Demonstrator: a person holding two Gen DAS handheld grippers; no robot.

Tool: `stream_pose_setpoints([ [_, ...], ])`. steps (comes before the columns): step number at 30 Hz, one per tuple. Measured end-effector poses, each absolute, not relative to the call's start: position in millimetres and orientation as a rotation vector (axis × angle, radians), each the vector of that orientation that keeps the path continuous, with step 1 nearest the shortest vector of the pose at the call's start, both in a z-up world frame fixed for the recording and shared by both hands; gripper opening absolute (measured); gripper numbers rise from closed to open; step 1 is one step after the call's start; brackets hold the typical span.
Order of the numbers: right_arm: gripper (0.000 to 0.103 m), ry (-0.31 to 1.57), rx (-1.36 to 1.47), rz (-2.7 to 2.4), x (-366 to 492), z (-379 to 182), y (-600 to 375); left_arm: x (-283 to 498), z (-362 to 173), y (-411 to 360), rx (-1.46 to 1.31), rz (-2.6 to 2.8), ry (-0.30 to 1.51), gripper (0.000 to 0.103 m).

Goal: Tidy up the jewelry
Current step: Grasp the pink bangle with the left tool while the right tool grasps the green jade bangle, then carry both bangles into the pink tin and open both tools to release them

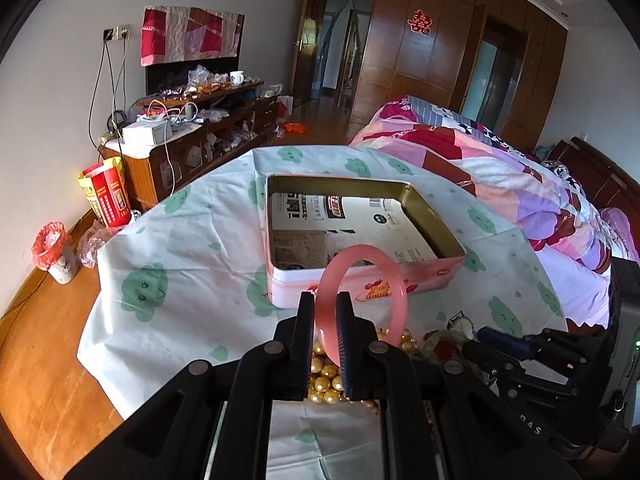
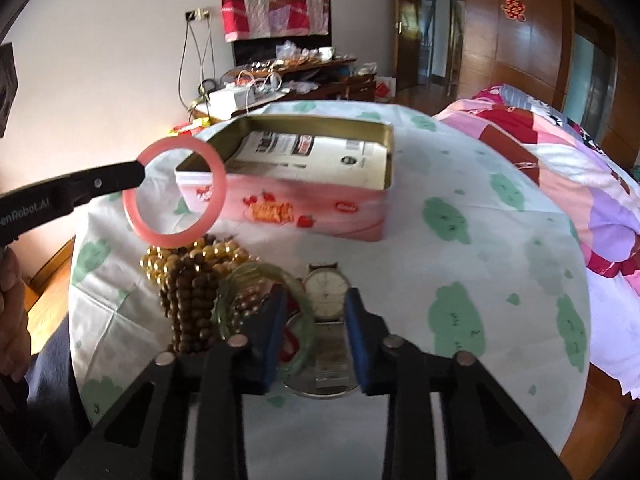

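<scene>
Left wrist view — left fingers [image 1: 325,322] pinching pink bangle [image 1: 362,280] upright before tin [image 1: 360,280], right fingers [image 2: 316,336] spread over watch [image 2: 326,290]

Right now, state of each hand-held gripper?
Left hand-held gripper: shut on the pink bangle.
Right hand-held gripper: open over the watch and green bangle, gripping nothing.

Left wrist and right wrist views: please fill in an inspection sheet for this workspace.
Surface: table under a cloud-print cloth.
Job's things: open tin with a printed card inside; pink bangle lifted; gold beads, brown beads, green bangle and watch on the cloth.
Clutter: red bag beside the cabinet.
Grippers: left gripper fingers shut on the pink bangle; right gripper open over the watch.
Cables: wall cables, far off.
Surroundings: cluttered cabinet, bed.
</scene>
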State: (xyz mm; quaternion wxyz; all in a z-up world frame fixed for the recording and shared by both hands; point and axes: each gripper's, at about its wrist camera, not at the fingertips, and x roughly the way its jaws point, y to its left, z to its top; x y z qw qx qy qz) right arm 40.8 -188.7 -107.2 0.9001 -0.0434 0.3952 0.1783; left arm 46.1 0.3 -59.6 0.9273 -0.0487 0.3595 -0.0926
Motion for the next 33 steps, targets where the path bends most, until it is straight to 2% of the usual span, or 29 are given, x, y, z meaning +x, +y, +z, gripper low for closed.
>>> stream_pose_setpoints([
  [2,0.016,0.840,-0.087,0.382,42,-112,-187,46,-61,1,-0.104,-0.188,0.743,0.010],
  [8,0.011,0.867,-0.100,0.412,39,-118,-184,46,-63,-1,-0.103,-0.196,0.748,0.010],
  [33,0.010,0.778,-0.026,0.423,37,-90,-195,47,-63,0,-0.077,-0.180,0.745,0.010],
])
